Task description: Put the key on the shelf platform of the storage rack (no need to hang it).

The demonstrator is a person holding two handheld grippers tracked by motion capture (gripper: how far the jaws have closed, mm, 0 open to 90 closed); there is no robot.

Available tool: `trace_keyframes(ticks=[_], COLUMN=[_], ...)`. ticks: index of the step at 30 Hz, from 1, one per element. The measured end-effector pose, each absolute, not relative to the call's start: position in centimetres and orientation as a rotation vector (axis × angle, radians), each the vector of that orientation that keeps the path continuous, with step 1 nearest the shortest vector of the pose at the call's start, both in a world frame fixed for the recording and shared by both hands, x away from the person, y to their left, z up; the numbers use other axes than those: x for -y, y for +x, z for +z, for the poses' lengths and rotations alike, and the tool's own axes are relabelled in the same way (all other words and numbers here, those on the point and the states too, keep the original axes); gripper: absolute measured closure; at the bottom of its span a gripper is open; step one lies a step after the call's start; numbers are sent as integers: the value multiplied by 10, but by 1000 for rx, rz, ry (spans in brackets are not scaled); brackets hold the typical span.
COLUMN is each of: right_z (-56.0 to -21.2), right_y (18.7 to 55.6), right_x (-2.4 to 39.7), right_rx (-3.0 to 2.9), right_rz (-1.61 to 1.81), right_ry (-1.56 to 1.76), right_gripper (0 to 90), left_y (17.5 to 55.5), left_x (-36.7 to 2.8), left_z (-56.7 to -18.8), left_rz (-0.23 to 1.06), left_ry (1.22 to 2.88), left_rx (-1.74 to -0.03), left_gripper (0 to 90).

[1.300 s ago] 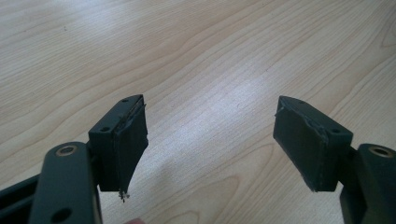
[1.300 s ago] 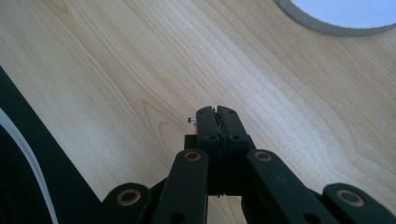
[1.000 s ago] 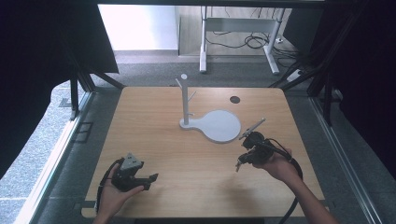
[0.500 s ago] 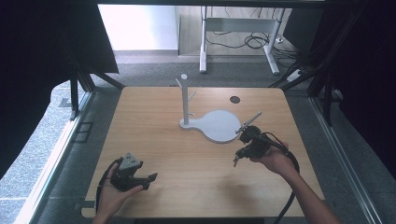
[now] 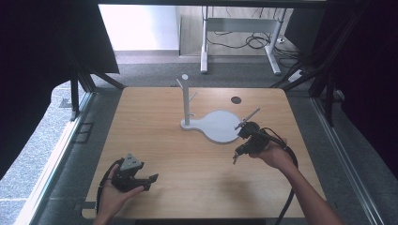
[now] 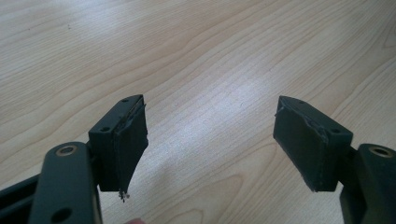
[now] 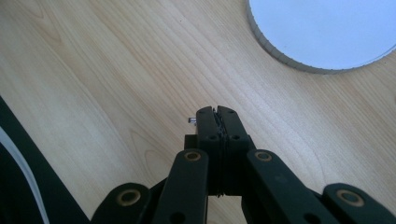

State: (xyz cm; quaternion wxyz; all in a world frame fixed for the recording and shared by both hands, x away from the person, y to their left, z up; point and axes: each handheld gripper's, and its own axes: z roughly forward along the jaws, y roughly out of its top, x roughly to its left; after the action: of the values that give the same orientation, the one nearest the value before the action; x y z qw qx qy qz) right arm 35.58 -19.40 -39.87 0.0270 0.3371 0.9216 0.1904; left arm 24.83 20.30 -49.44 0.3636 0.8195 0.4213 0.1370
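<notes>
A white stand rests on the wooden table point(image 5: 155, 117). It has a round flat disc point(image 5: 220, 126) and an upright post with short pegs point(image 5: 184, 98). My right gripper point(image 5: 236, 157) hovers just right of the disc, held in a hand, its tips pointing toward the near side. In the right gripper view its jaws point(image 7: 217, 112) are pressed together over bare wood, with the disc's rim point(image 7: 280, 56) at the upper right. A tiny pale speck point(image 7: 191, 120) sits beside the tips; I cannot tell what it is. My left gripper point(image 5: 150, 178) lies low at the near left, open over bare wood point(image 6: 210, 107).
A small dark round hole point(image 5: 236, 100) marks the table's far right part. Black cables trail from both grippers toward the near edge. Beyond the far edge are grey floor, white desk legs point(image 5: 204, 42) and loose cables.
My right gripper has drifted slightly left and away, closer to the disc. The left gripper has stayed where it was.
</notes>
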Motion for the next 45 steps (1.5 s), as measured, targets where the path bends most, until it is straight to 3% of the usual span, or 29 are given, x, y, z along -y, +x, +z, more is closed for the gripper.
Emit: trace_keyframes(ticks=[45], right_z=[-395], right_y=[417], right_x=[173], right_rx=[-2820], right_rz=[607], right_ry=[1127], right_gripper=[894], left_y=[249], left_x=[-202], left_z=[-496], left_rz=[343], left_ry=[2117], left_rx=[-1079], left_gripper=[262])
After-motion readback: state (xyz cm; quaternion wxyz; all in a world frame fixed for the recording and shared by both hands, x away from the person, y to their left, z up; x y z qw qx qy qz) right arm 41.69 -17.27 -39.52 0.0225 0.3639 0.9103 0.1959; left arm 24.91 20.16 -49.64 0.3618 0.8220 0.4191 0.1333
